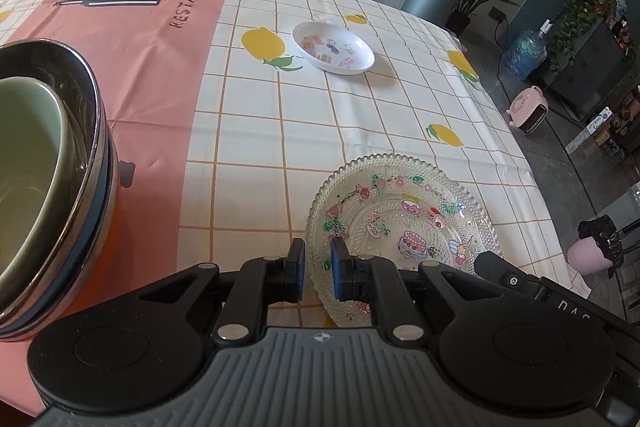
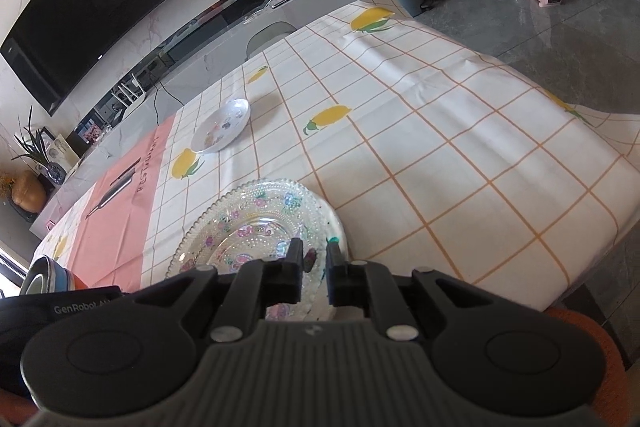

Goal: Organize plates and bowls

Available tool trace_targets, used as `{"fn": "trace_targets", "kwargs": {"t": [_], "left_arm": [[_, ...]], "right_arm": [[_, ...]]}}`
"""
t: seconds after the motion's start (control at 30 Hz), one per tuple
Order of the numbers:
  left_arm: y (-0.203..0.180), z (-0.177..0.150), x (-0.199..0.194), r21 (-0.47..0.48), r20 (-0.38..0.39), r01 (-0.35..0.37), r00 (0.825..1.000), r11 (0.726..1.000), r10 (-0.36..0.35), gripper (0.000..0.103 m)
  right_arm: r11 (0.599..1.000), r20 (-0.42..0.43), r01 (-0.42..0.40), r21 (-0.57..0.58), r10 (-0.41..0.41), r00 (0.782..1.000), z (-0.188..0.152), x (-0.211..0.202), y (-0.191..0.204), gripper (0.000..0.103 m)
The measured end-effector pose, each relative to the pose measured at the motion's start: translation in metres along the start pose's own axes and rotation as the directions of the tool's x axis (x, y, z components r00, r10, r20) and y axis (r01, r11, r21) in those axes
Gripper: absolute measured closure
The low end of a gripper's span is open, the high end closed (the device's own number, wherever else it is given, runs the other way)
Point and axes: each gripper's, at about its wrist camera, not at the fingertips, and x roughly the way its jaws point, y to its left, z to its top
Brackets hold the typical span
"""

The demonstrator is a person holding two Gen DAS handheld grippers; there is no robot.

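Both grippers, left (image 1: 318, 269) and right (image 2: 313, 273), stand narrowly parted over the beaded glass plate (image 1: 404, 223), gripping nothing. Judged rigid, slippery, breakable; pinch its rim.

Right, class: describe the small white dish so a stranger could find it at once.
Start at the table under the checked lemon-print tablecloth. Beyond the clear beaded glass plate near the grippers, further up the cloth beside a printed lemon, sits the small white oval dish. Unlike the glass plate, it is opaque and smooth-rimmed, with little cartoon pictures inside.

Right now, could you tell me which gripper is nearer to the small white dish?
Neither clearly: left gripper and right gripper both hover at the glass plate, with the white dish far beyond both.
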Motion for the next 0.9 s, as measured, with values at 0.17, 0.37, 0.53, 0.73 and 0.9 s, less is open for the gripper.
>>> {"fn": "trace_targets", "kwargs": {"t": [0.17, 0.37, 0.53, 0.73, 0.9], "left_arm": [[-0.003, -0.001, 0.000, 0.018, 0.004, -0.015, 1.000, 1.000, 0.015, 0.088], [-0.004, -0.001, -0.001, 0.025, 0.000, -0.017, 1.000, 1.000, 0.017, 0.088], [-0.004, 0.000, -0.002, 0.028, -0.007, -0.011, 1.000, 1.000, 0.012, 0.088], [-0.003, 0.001, -0.002, 0.026, -0.011, -0.004, 1.000, 1.000, 0.004, 0.087], [-0.005, 0.001, -0.005, 0.037, 0.003, -0.007, 1.000, 0.999, 0.007, 0.081]], "right_arm": [[0.998, 0.007, 0.039, -0.055, -0.039, 0.999, 0.001, 0.002, 0.009, 0.092], [0.993, 0.015, 0.063, -0.103, -0.062, 0.998, 0.002, 0.004, 0.012, 0.091], [0.984, 0.011, 0.090, -0.152, -0.089, 0.996, 0.004, 0.006, 0.018, 0.091], [0.981, 0.010, 0.101, -0.167, -0.100, 0.995, 0.003, 0.003, 0.019, 0.084], [0.983, 0.005, 0.091, -0.157, -0.092, 0.996, 0.004, 0.000, 0.018, 0.084]]}}
